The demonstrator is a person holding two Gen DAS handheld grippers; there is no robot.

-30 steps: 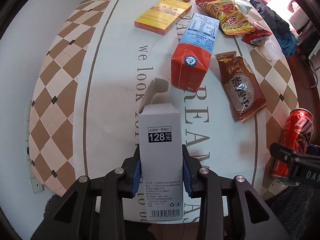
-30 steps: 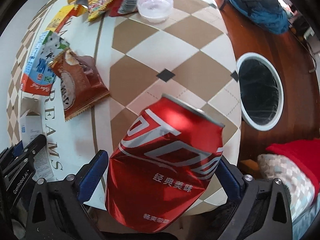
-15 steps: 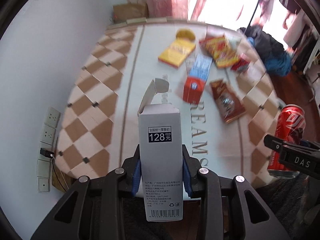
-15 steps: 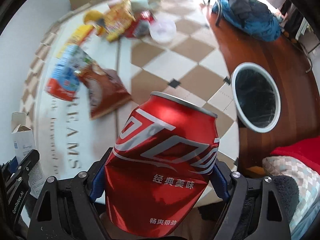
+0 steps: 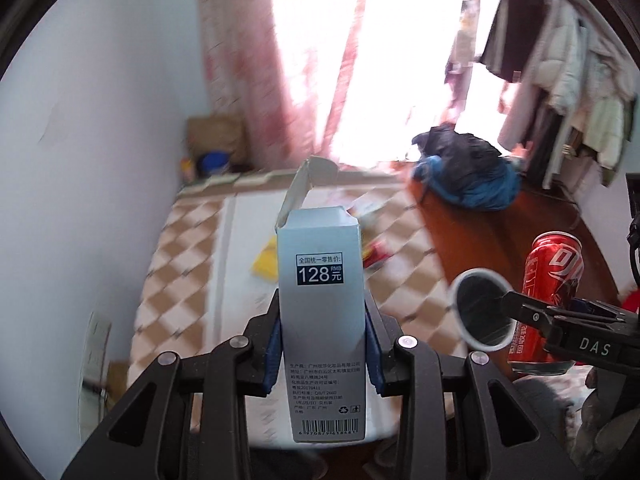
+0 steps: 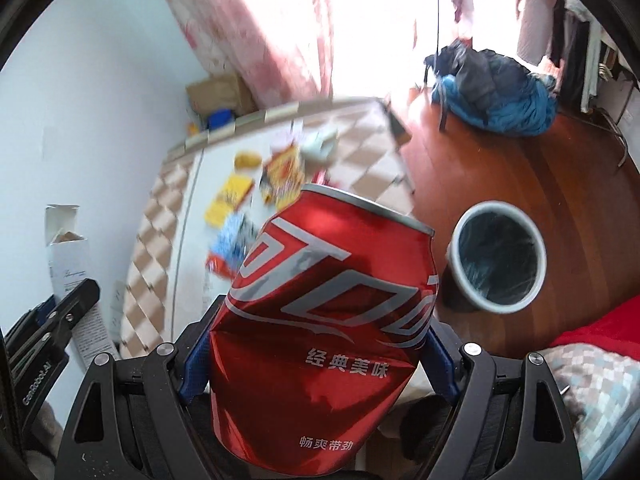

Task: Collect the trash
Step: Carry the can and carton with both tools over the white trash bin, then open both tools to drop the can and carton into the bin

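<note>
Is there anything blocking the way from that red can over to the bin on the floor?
Nothing visible. The red can, clamped in the right gripper, is above the open bin, with only bare wooden floor between them.

Glossy dented metal can [image 6: 320, 332], matt cardboard box [image 5: 322, 320] (floor [image 6: 540, 172] polished wood)

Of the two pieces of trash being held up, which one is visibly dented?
The red soda can in the right gripper: its side is creased and caved. The white carton in the left gripper keeps straight walls, its top flap open.

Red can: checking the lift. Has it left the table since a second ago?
Yes. The red can, in the right claw, rose: the table shrank away below it.
</note>
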